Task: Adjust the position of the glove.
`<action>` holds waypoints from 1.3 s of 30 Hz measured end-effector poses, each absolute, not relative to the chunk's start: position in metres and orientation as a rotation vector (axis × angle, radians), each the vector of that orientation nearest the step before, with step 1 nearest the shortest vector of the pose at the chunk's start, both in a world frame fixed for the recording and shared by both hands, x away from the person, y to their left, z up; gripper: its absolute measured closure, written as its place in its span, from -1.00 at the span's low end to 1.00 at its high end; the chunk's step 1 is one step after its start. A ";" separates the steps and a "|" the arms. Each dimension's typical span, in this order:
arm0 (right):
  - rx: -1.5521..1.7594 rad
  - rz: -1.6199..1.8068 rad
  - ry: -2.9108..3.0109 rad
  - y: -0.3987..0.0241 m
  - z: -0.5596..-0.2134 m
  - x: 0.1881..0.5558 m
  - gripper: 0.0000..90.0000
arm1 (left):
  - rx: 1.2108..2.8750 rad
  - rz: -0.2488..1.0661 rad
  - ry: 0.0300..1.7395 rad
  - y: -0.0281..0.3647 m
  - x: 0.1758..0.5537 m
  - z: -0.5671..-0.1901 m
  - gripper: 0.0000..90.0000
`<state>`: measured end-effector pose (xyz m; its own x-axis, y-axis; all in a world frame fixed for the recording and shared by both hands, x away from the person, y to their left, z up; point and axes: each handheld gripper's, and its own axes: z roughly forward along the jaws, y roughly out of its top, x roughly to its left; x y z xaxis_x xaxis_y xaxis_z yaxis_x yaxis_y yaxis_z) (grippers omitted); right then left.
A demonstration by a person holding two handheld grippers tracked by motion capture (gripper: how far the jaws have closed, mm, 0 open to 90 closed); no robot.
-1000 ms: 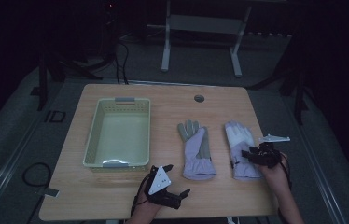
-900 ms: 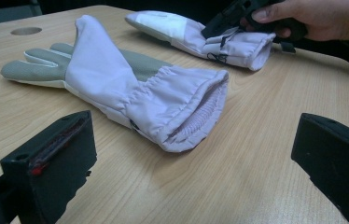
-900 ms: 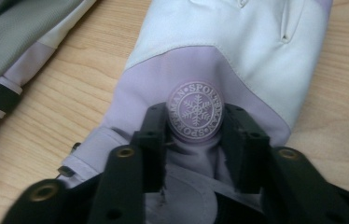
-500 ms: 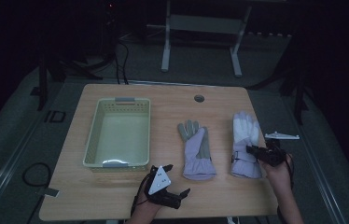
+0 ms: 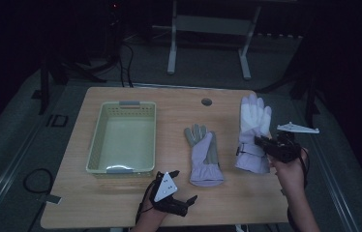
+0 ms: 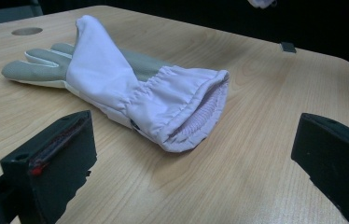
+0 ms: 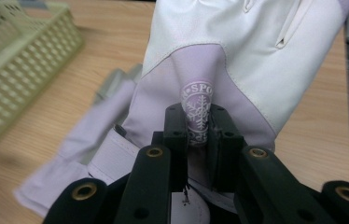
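Observation:
Two gloves lie on the wooden table (image 5: 247, 203). The middle glove (image 5: 203, 154) is lilac with a grey palm; its open cuff (image 6: 196, 116) faces my left gripper (image 5: 183, 185), which stands open near the front edge, a short way off. Both of its jaws stand wide apart in the left gripper view. The white and lilac right glove (image 5: 254, 123) is pinched at a fold of its lilac back (image 7: 197, 121) by my right gripper (image 5: 260, 142), shut on it. This glove looks partly raised off the table.
A pale green basket (image 5: 123, 137) stands empty on the table's left half, also seen in the right gripper view as a mesh wall (image 7: 18, 60). A round cable hole (image 5: 206, 102) sits near the far edge. The floor around is dark.
My right gripper has carried the white and lilac glove away from me, toward the far right of the table. The left gripper and middle glove have not moved.

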<state>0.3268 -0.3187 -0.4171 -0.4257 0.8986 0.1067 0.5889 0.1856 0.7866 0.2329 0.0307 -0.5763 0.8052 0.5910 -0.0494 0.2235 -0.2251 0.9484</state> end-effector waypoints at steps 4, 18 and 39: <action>1.353 1.118 2.099 -0.298 -0.411 0.324 0.77 | 1.802 0.385 0.626 0.031 0.233 -0.576 -1.00; 1.279 1.132 2.203 -0.218 -0.426 0.315 0.77 | 1.805 0.388 0.622 0.031 0.233 -0.576 -1.00; 1.374 0.907 2.329 -0.196 -0.500 0.339 0.76 | 1.800 0.368 0.627 0.031 0.234 -0.576 -1.00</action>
<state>0.3393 -0.1959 -0.4997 -0.5040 0.8611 0.0667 0.6793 0.3475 0.6463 0.2339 0.0314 -0.5764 0.8089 0.5848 -0.0614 0.2312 -0.2204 0.9476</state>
